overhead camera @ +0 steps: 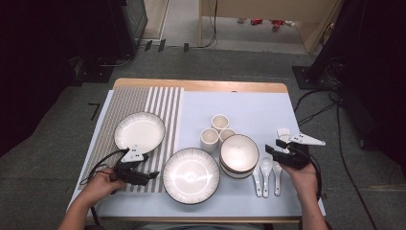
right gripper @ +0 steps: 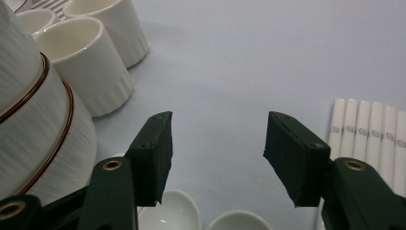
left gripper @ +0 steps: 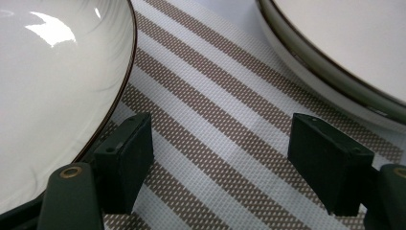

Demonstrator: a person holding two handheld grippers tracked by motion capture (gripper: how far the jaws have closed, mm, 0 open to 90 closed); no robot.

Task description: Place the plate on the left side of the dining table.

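Hovering my left claw point(left gripper: 220, 163) spread and empty over the striped placemat point(left gripper: 230, 120) between two plates point(left gripper: 52, 96); my right claw point(right gripper: 218, 158), also spread, sits just above the spoons point(right gripper: 167, 213).

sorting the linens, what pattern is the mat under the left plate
Brown and white stripes on the mat, finely woven; it shows best in the left gripper view, under the plate.

Black tongs point(overhead camera: 154, 175) with brass screws, grey plates, black cables.
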